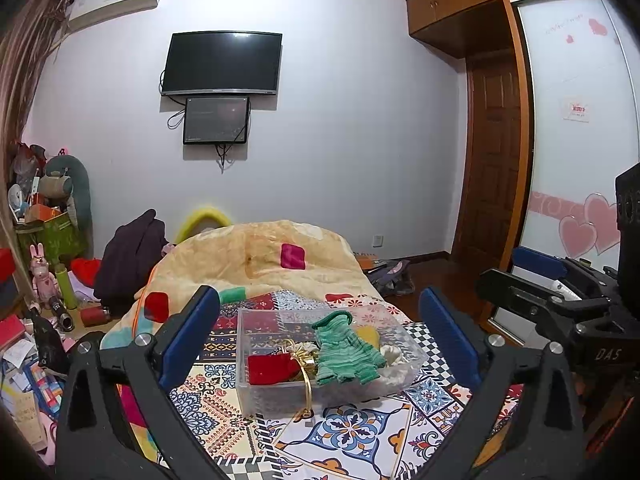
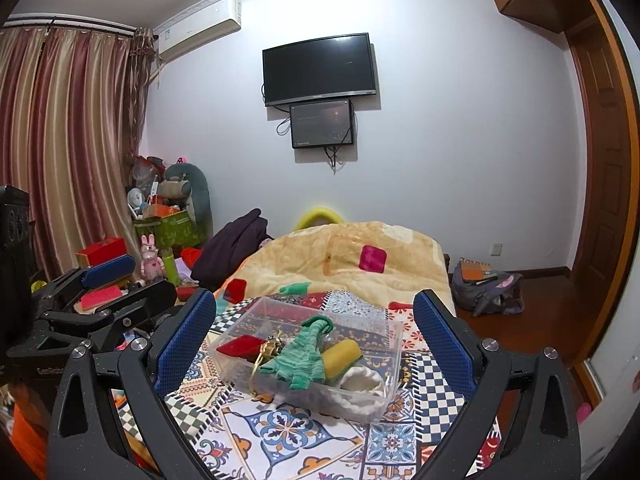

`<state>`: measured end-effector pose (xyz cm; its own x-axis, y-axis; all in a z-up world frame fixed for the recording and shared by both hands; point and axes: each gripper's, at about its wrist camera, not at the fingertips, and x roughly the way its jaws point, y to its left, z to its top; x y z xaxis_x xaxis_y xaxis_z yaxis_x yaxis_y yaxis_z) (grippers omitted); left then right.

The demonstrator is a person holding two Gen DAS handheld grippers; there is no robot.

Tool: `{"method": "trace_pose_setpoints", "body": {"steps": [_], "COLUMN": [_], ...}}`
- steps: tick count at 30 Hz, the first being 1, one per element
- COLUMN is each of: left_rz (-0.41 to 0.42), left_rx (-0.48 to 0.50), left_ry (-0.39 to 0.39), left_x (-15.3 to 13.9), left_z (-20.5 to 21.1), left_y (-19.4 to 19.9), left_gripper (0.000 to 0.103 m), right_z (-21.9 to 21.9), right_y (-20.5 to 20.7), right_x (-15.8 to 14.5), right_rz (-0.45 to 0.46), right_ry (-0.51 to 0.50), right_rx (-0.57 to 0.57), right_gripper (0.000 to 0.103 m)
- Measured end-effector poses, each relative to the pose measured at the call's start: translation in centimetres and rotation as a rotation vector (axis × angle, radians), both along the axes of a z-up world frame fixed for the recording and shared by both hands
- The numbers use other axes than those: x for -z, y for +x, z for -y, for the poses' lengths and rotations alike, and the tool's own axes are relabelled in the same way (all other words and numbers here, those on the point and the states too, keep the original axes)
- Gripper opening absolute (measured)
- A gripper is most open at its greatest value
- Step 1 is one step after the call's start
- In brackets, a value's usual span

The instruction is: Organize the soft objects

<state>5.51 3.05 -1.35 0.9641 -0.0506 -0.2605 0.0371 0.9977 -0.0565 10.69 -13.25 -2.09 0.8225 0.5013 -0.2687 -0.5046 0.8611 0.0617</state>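
A clear plastic box (image 1: 256, 394) (image 2: 390, 380) sits on the patterned bed cover. It holds a green knitted glove (image 1: 346, 354) (image 2: 304, 358), a red cloth (image 1: 270, 368) (image 2: 238, 346), a yellow sponge (image 2: 340, 356) (image 1: 368, 335), a white soft piece (image 2: 360, 382) (image 1: 392, 354) and a gold ribbon (image 1: 306, 376) (image 2: 266, 354) that hangs over the front wall. My left gripper (image 1: 320, 336) is open and empty, its jaws either side of the box from this view. My right gripper (image 2: 314, 340) is open and empty in the same way.
A rolled yellow quilt (image 1: 256, 254) (image 2: 344, 258) lies behind the box. A dark garment (image 1: 132, 256) and cluttered toys and boxes (image 1: 48, 240) fill the left side. A bag (image 2: 486, 290) lies on the wooden floor at right. The other gripper shows at each view's edge (image 1: 560, 300) (image 2: 92, 300).
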Motion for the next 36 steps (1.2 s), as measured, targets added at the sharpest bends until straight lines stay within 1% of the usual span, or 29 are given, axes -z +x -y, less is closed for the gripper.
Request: {"method": "trace_pose_setpoints", "body": {"steps": [18, 30, 36], "left_rz": [0.006, -0.005, 0.000], "left_rx": [-0.001, -0.009, -0.003], "left_ry": [0.004, -0.019, -0.016], "left_x": [-0.07, 0.01, -0.12], "left_z": [0.14, 0.12, 0.35], "left_y": [-0.20, -0.14, -0.40], "left_gripper": [0.103, 0.103, 0.103], "right_z": [0.01, 0.05, 0.00], "right_y": [-0.22, -0.43, -0.38], "right_x": [-0.05, -0.31, -0.27], "right_rz": [0.002, -0.009, -0.021], "right_ry": [0.002, 0.005, 0.003], "right_rx": [-0.003, 0.001, 0.002], "right_gripper": [0.099, 0.099, 0.099]}}
